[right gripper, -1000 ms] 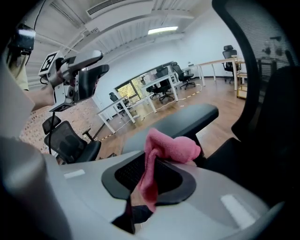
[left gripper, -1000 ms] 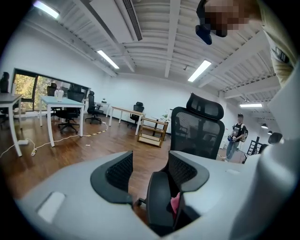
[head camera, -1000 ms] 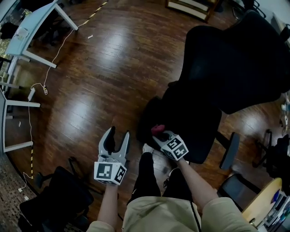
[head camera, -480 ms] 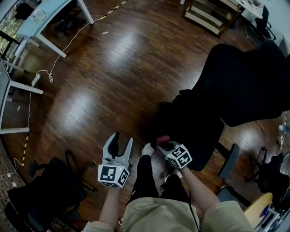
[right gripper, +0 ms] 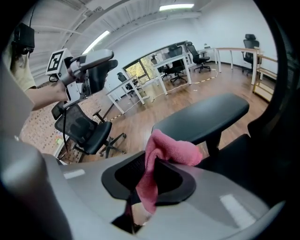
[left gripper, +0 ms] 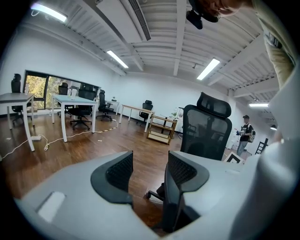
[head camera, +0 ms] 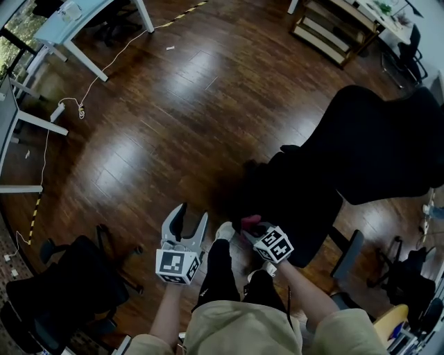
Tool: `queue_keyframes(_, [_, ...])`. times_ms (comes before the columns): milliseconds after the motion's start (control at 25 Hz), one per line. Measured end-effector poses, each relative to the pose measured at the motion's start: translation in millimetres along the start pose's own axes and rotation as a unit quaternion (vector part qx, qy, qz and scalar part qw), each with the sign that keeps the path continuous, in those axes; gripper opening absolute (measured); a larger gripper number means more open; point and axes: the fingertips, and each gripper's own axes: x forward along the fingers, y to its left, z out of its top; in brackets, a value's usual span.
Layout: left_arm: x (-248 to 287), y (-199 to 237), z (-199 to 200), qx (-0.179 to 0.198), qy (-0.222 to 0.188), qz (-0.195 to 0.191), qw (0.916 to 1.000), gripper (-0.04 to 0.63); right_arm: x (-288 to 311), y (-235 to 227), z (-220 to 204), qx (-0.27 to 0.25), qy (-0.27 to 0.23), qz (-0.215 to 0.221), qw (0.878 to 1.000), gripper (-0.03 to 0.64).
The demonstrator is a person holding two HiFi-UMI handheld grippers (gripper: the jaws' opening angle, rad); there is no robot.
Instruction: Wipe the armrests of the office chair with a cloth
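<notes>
The black office chair [head camera: 347, 159] stands at the right of the head view, its seat just ahead of my right hand. Its near armrest [right gripper: 201, 119] shows as a flat black pad right beyond my right gripper [right gripper: 161, 161]. That gripper [head camera: 248, 225] is shut on a pink cloth [right gripper: 164, 152], which bunches out past the jaws and hangs down between them; the cloth [head camera: 250, 222] sits at the chair's near edge. My left gripper [head camera: 186, 220] is open and holds nothing, pointing out over the wooden floor left of the chair. In the left gripper view the chair [left gripper: 206, 126] stands ahead of the open jaws.
Dark wooden floor [head camera: 159, 118] spreads ahead. A second black chair [head camera: 62, 291] sits at the lower left. Pale desks [head camera: 76, 21] with trailing cables stand at the far left, a low shelf [head camera: 333, 28] at the top right, and another chair base [head camera: 347, 253] lies right of my legs.
The view has shifted, so the chair sits lower and further right. Both grippers keep their places; the right one stays shut on the cloth by the chair's edge.
</notes>
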Motion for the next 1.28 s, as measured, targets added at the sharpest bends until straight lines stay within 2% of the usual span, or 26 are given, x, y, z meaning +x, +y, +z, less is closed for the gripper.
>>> queue_keyframes(120, [4.1,4.4,-1.0,-0.004,0.001,0.001,1.0000,0.215,1.0,4.8,0.5,-0.035,0.030,0.016,0.999,0.064])
queue_keyframes(280, [8.3,8.6,-5.4,-0.008,0.007,0.000,0.9999,0.215,5.1,12.0,0.1,-0.053,0.050,0.036,0.997,0.063])
queue_keyframes(560, [21.5,16.5,-3.4,-0.022,0.003,0.006,0.9997,0.215,4.0,12.4,-0.7,-0.050,0.064,0.046,0.996,0.063])
queue_keyframes(880, [20.9,46.8,-3.2,-0.032,0.006,0.042,0.9986,0.215,3.0,23.7,3.5,-0.079,0.061,0.071,0.992,0.063])
queue_keyframes(1120, [16.7,67.0,-6.3,-0.036,0.010,0.064,0.9972,0.215,35.2,44.5,49.1,-0.109,0.034,0.105,0.988,0.063])
queue_keyframes(1280, [20.6,64.5,0.4,-0.034,0.005,0.062,0.9975,0.215,54.1,19.5,97.3,-0.115,0.006,0.070,0.991,0.063])
